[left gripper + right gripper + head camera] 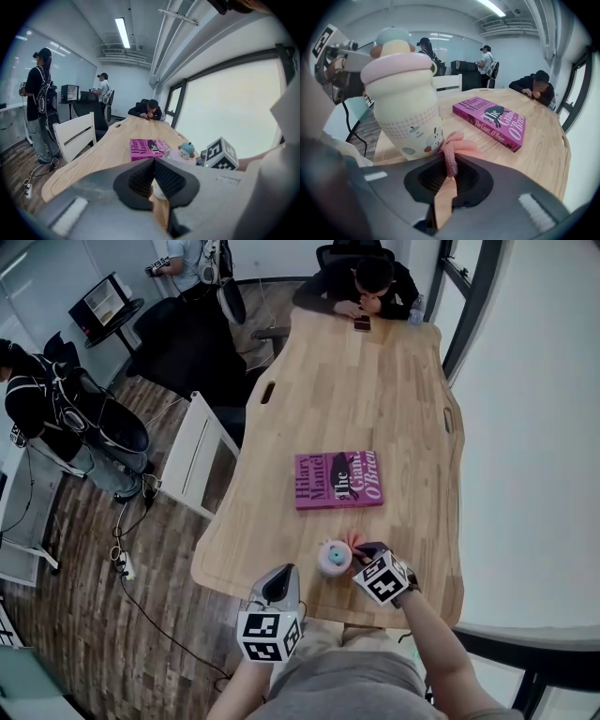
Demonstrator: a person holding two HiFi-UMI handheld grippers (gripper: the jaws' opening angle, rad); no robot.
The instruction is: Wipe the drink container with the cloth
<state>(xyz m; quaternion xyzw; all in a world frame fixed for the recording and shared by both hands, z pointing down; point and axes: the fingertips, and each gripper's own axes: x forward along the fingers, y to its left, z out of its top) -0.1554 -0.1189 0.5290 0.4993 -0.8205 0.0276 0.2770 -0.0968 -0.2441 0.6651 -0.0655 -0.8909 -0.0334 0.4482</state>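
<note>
The drink container (405,110) is cream with a pale pink lid (396,65), a pink checked band and cartoon prints. The cloth (452,147) against it is salmon pink and ribbed. Beyond the container, the magenta book (338,480) carries white and black lettering on the pale wood-grain tabletop (375,381).

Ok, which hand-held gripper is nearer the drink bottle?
Right. The right hand-held gripper holds the pink cloth beside the drink bottle; the left hand-held gripper hangs apart on its other side.
</note>
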